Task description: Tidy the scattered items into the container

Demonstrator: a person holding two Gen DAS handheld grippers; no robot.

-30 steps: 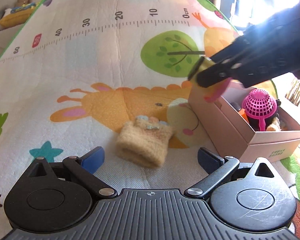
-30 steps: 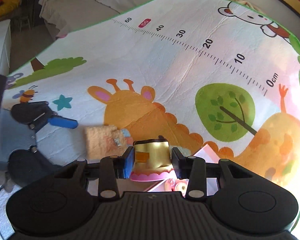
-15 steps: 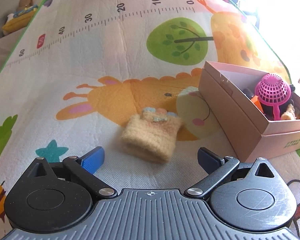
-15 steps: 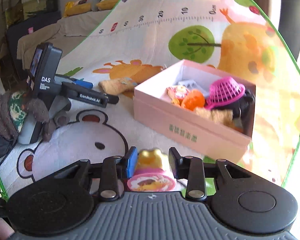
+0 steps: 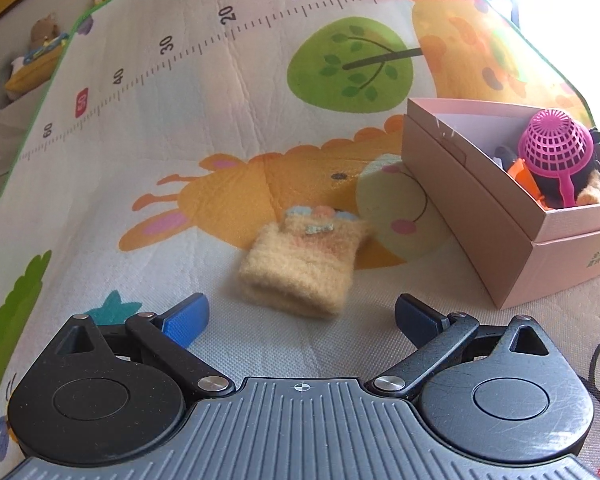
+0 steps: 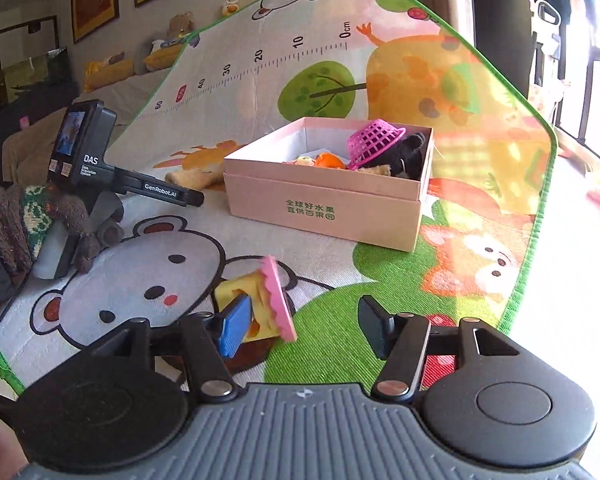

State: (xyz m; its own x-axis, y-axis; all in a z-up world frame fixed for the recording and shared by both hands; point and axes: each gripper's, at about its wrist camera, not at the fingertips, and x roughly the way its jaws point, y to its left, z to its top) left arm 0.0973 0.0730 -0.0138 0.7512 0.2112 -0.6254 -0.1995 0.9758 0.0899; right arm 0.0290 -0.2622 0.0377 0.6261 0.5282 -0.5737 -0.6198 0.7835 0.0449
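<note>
A fuzzy yellow mitten (image 5: 300, 256) lies on the play mat just ahead of my left gripper (image 5: 300, 312), which stands open and apart from it. The pink box (image 5: 460, 208) sits to its right and holds a pink mesh basket (image 5: 556, 144) and other toys. In the right wrist view my right gripper (image 6: 304, 324) is low over the mat in front of the box (image 6: 324, 208), its jaws opening. A yellow toy with a pink frilled base (image 6: 260, 300) lies tipped on the mat by the left finger, with the right finger well clear of it.
A gloved hand (image 6: 20, 220) holds the left gripper (image 6: 160, 192) at the left of the right wrist view, with the mitten (image 6: 192, 178) beyond its tips. The mat's green edge (image 6: 540, 216) runs right of the box. A sofa with soft toys (image 6: 172, 40) stands behind.
My right gripper swung from above the box to the mat in front of it and sank. Its jaws widened and the yellow toy tipped onto the mat. The left gripper hardly moved.
</note>
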